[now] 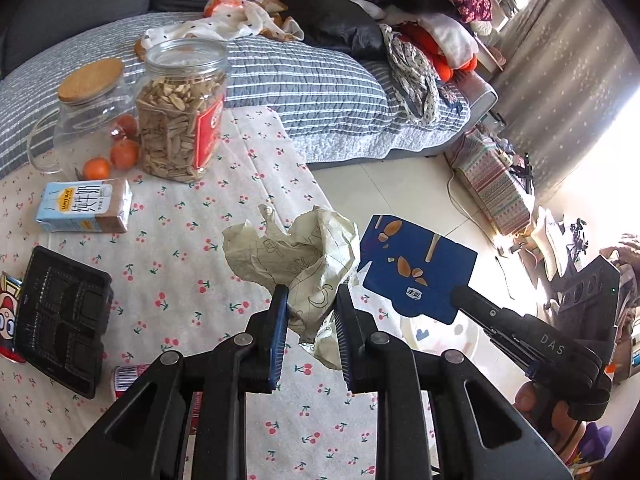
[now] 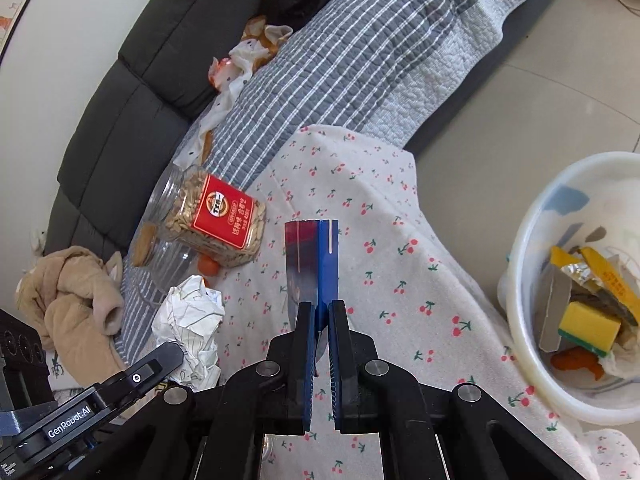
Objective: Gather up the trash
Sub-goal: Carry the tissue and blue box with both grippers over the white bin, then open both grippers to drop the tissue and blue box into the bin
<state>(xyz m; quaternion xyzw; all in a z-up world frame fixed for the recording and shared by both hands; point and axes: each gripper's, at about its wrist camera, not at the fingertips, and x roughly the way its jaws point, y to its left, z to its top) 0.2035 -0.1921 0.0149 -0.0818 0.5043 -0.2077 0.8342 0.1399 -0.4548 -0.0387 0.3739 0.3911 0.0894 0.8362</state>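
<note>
Paper and card, both lifted over the desk (image 1: 256,184).
Your left claw (image 1: 310,300) grips crumpled paper (image 1: 296,256); your right claw (image 2: 319,312) pinches blue card (image 2: 320,256).

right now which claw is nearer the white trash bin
Right. The right claw, shut on the blue carton, is beside the white trash bin; the left claw, gripping crumpled paper, sits on its far side.

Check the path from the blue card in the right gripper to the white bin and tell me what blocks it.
Nothing visible blocks it. The right gripper holds the blue card above the cherry-print tablecloth; the white bin stands open-topped on the floor beside the table edge, with only cloth between them.
</note>
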